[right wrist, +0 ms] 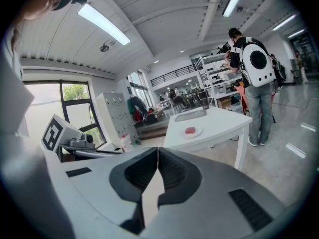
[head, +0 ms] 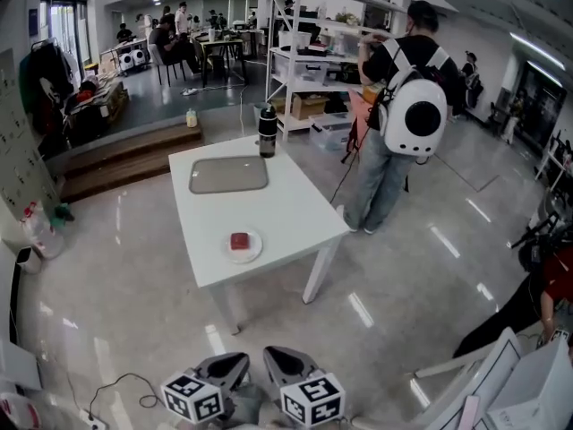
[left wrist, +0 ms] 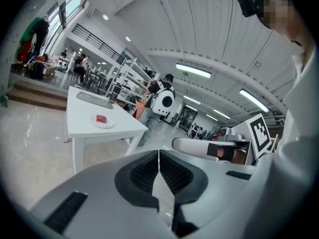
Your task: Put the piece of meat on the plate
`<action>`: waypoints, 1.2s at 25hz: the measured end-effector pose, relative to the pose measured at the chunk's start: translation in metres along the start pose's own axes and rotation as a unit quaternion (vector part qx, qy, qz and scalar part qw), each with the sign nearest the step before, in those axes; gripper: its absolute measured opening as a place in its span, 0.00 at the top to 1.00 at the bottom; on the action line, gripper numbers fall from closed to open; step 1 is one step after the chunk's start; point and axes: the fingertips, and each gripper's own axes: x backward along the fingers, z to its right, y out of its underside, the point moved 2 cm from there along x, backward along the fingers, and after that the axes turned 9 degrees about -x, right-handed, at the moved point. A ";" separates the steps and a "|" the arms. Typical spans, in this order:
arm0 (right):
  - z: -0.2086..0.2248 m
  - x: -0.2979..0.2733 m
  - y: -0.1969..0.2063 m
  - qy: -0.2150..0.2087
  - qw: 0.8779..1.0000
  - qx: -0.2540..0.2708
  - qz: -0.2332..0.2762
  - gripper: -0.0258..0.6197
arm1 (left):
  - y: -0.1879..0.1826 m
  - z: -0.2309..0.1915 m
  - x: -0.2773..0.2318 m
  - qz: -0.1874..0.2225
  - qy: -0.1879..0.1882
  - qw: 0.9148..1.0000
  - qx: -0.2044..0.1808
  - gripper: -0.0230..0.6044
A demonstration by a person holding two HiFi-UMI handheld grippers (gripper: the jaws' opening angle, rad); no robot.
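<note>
Left gripper (head: 231, 365): lowest in the head view, just left of its twin; in its own view (left wrist: 159, 153) the jaws meet along one thin seam with nothing between them.
Right gripper (head: 285, 362): just beside the left one, the two nearly touching; in its own view (right wrist: 158, 151) the jaws are likewise pressed together and hold nothing.
Marker cubes: one on each gripper, at the bottom edge of the head view; each gripper view shows the other gripper's cube off to one side.
Gripper pose: both point forward towards the table, parallel, tipped a little below level, held low over the glossy floor (head: 134, 312).
Hands: hidden beneath the grippers, so the grasp on them cannot be made out.
Piece of meat (head: 239, 241): small red block lying on the plate, well apart from both grippers, straight ahead of them; it also shows in the left gripper view (left wrist: 101, 118) and the right gripper view (right wrist: 190, 130).
Plate (head: 255, 251): small, white, round, near the table's closest edge.
Table (head: 286, 213): white, square, with open floor between it and the grippers.
Tray (head: 228, 175): grey, flat, on the far half of the table.
Bottle (head: 267, 131): dark, upright at the far edge, just behind the tray.
Person (head: 394, 141): stands beyond the table's right side with a white backpack (head: 416, 115), facing the shelves.
</note>
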 end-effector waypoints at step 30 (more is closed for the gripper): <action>0.041 -0.197 -0.093 0.070 0.997 -0.032 0.003 0.94 | -0.092 -0.206 -0.083 -0.024 0.068 0.996 0.054 0.94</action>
